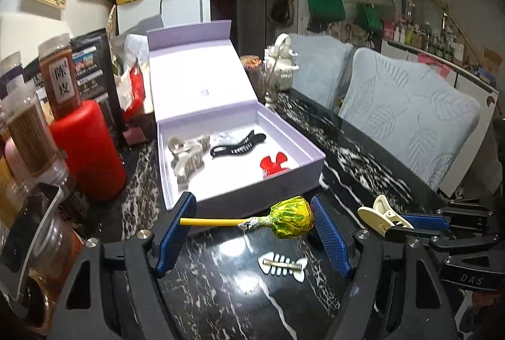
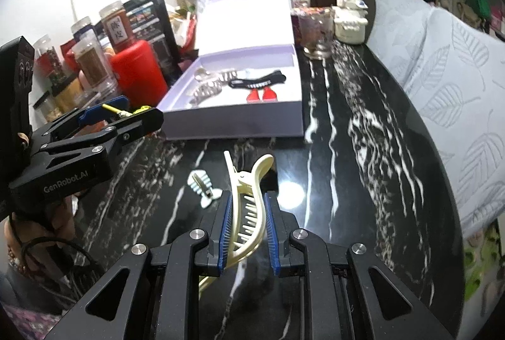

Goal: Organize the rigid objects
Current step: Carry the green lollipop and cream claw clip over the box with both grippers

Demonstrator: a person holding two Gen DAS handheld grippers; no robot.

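Lollipop (image 1: 292, 216) in yellow wrapper sits crosswise between the blue pads of my left gripper (image 1: 252, 224): the wrapped head presses on the right pad and the yellow stick end touches the left pad, so I read it as held, with the jaws standing rather wide. It hangs above the black marble table (image 1: 363, 157), just before the near wall of the lilac box (image 1: 240, 191). My right gripper (image 2: 247, 224) has its jaws narrow and clamps a cream hair clip (image 2: 249, 207), whose long beak points forward past the fingertips; in the left wrist view I see this same clip at the right, near the lollipop. On the table under the grippers lies a small white fishbone hair pin (image 1: 283, 267), touching nothing else. The box is open, lid leaning back, and inside lie a grey claw clip (image 1: 186, 157), a black clip (image 1: 238, 146) and a red clip (image 1: 273, 164), each apart from the others. Left of the box stand a red canister (image 1: 88, 150) and some jars (image 1: 28, 131).
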